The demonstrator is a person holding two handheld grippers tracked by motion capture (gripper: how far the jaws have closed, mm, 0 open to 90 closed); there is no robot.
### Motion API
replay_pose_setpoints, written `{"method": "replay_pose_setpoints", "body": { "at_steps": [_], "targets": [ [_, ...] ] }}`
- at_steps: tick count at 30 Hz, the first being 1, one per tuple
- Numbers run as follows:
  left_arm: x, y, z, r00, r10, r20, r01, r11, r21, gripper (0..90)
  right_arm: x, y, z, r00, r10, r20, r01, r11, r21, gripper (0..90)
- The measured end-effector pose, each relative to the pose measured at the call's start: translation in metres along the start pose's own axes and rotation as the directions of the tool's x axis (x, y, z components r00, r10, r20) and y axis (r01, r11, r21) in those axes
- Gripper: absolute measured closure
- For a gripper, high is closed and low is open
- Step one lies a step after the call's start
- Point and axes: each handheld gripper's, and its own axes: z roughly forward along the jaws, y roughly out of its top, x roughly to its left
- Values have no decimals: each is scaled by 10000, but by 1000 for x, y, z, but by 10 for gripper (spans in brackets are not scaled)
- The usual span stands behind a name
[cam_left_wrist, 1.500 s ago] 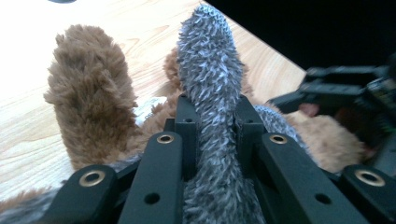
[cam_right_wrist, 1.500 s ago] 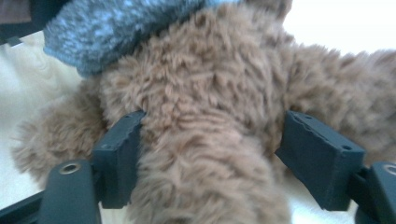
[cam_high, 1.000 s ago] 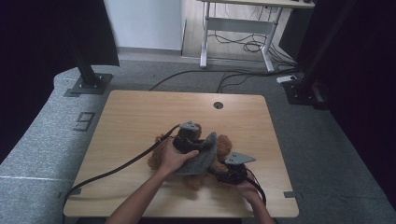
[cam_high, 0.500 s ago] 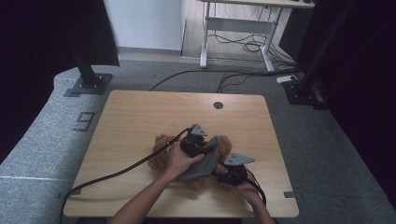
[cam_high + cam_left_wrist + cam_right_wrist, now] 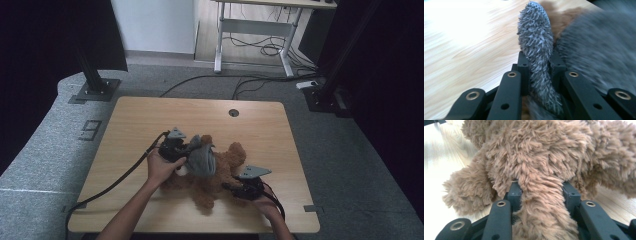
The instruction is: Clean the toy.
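I have a brown teddy bear (image 5: 212, 177) lying low and right of centre in the high view, on the wooden counter (image 5: 130, 125). My right gripper (image 5: 541, 187) has just been closing, and its fingers (image 5: 514, 192) are now clamped on one plush limb; I judge this grip is there to pin the bear down while the other hand works. My left gripper (image 5: 537, 65) has its fingers (image 5: 523, 65) pressed together on a strip of grey fuzzy cloth (image 5: 536, 50), which rises between them toward the top of that frame. In the high view the grey garment (image 5: 201, 159) drapes over the bear's upper part, just right of my left hand (image 5: 161, 167); I seem to be pulling it along the body, to dress or undress the bear.

The left cable (image 5: 112, 182) trails toward the lower left corner, clear of the work. The bear's thick limbs look likeliest to snag the cloth.
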Motion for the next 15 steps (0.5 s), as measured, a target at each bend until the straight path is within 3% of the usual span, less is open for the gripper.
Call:
{"method": "replay_pose_setpoints", "body": {
  "at_steps": [4,6,8,11,15],
  "targets": [
    [20,-10,-9,9977,-666,129,667,9978,-69,761,0,0,1,9999,143,-13,-143,9999,43,610],
    [24,-12,-12,9957,-875,295,880,9960,-149,761,-1,-1,1,9998,191,-31,-191,9998,25,610],
    [21,-11,-14,9946,-838,616,861,9957,-355,762,-1,-1,2,9997,251,-14,-251,9997,-5,609],
    [7,-3,-16,9945,-473,939,534,9965,-640,764,-2,-1,2,9996,297,-16,-297,9996,8,608],
    [-34,16,-7,9883,539,1429,-433,9961,-763,763,-3,-1,2,9993,362,-10,-362,9993,-26,608]
  ]
}}
